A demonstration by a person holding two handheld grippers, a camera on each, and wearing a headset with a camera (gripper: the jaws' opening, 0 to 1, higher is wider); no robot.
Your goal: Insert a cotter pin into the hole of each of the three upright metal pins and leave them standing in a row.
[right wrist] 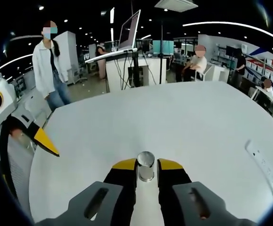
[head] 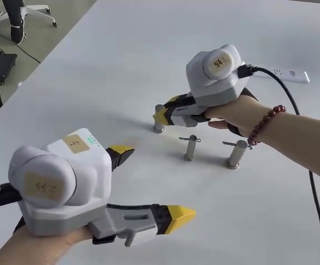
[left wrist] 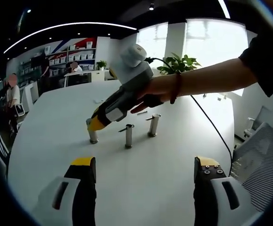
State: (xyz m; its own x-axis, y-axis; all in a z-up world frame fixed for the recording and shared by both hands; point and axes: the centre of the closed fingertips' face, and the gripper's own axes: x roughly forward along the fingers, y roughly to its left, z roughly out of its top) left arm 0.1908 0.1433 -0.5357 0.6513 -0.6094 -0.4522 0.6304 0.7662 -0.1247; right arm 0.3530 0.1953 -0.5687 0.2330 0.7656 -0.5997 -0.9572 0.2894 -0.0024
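Note:
Three upright metal pins stand in a row on the white table (head: 93, 72). The middle pin (head: 190, 148) and the right pin (head: 236, 154) each carry a cotter pin through the top. My right gripper (head: 161, 116) reaches the left pin (head: 159, 122), which shows no cotter pin. In the right gripper view that pin (right wrist: 145, 166) sits squeezed between the yellow-tipped jaws of the right gripper (right wrist: 146, 165). My left gripper (head: 151, 182) hovers near the table's front, open and holding nothing. From the left gripper view, the left gripper (left wrist: 144, 165) faces the row of pins (left wrist: 128, 135).
A white power strip (head: 284, 73) lies at the back right, and a black cable (head: 309, 176) runs down the right side of the table. An office chair (head: 21, 14) stands on the floor beyond the far left edge. People stand and sit behind the table (right wrist: 49, 61).

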